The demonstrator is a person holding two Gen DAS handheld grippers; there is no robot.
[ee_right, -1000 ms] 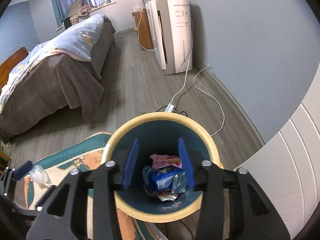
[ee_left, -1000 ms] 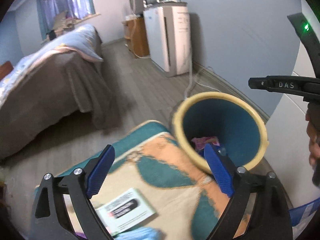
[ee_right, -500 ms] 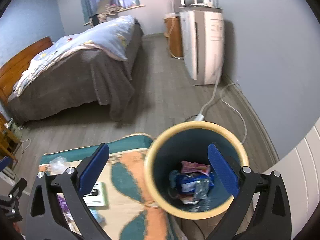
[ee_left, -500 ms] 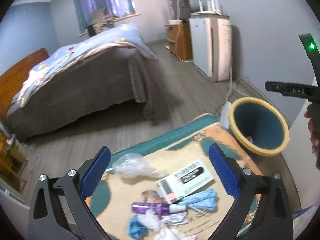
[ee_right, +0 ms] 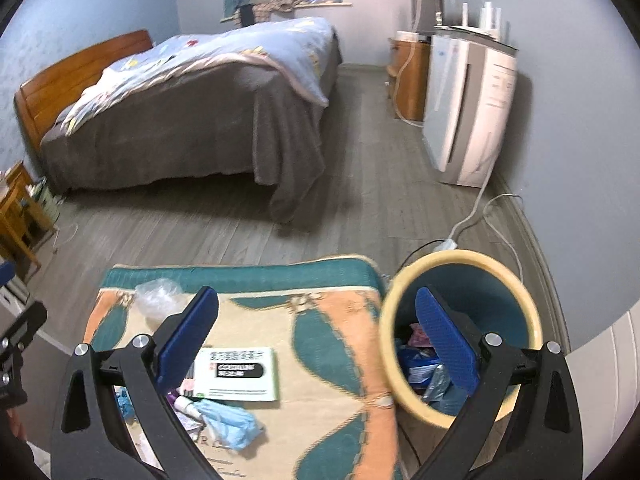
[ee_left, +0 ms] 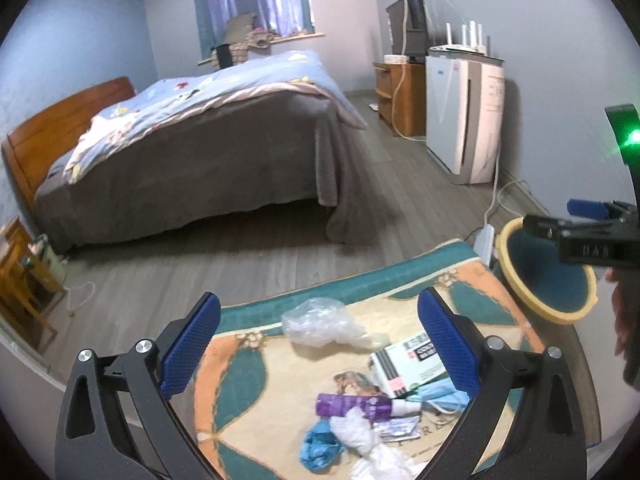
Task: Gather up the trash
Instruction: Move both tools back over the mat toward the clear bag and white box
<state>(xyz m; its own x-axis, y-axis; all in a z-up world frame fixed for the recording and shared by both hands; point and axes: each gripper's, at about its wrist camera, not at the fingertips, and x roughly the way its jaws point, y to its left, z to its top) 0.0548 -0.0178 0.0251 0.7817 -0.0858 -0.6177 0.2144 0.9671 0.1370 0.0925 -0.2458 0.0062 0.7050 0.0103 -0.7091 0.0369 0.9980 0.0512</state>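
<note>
Trash lies on a patterned rug point(ee_left: 256, 376): a clear plastic bag point(ee_left: 320, 322), a white and green box point(ee_left: 412, 360), a purple tube point(ee_left: 352, 405), a blue face mask point(ee_left: 436, 394), a blue glove point(ee_left: 320, 446) and white tissue point(ee_left: 356, 432). The box point(ee_right: 238, 374) and mask point(ee_right: 228, 420) also show in the right wrist view. A teal bin with a yellow rim point(ee_right: 460, 340) stands off the rug's right edge and holds wrappers. My left gripper point(ee_left: 318, 340) is open and empty above the trash. My right gripper point(ee_right: 318, 340) is open and empty, between rug and bin.
A bed with a brown cover point(ee_left: 192, 160) fills the left and middle. A white air purifier point(ee_left: 464, 116) and a wooden cabinet point(ee_left: 400, 96) stand along the right wall. A power strip and cables point(ee_right: 472, 232) lie on the floor behind the bin point(ee_left: 548, 280).
My right gripper has opened over the bin and swung left toward the rug. My left gripper has pulled back and turned left, from the bin to the trash pile.
</note>
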